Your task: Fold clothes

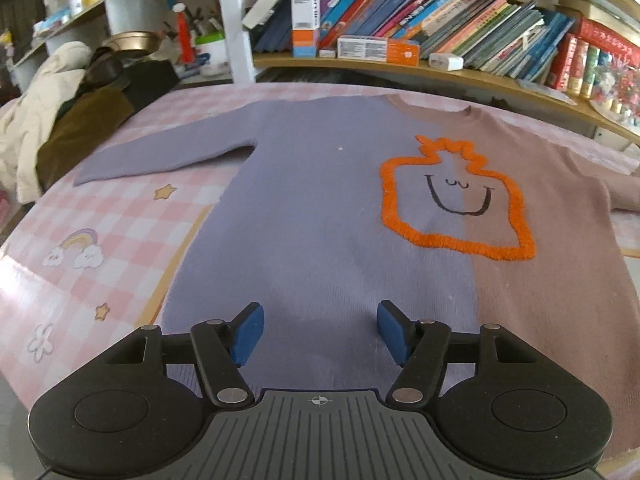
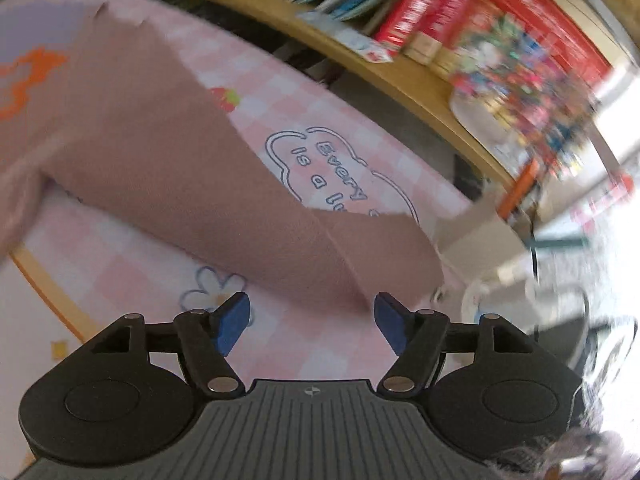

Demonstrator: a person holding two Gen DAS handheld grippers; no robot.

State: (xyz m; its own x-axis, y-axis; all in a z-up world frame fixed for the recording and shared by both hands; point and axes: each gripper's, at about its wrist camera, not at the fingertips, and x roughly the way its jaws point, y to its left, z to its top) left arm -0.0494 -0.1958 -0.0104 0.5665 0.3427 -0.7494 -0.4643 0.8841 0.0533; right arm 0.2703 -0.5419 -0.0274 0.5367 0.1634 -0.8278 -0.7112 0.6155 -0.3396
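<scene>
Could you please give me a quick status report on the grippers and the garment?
Left gripper open over hem. Right gripper open near brown sleeve. Two-tone lilac-and-brown knit sweater flat, unfolded. Nothing in the way.

- left wrist view is sharp, with soft even daylight and faint shadows under the gripper fingers (image 1: pixel 250 332).
- right wrist view is motion-blurred, worst at the bookshelf (image 2: pixel 500 52).
- strong white glare at its right edge.
- both bend straight lines near the edges.
</scene>
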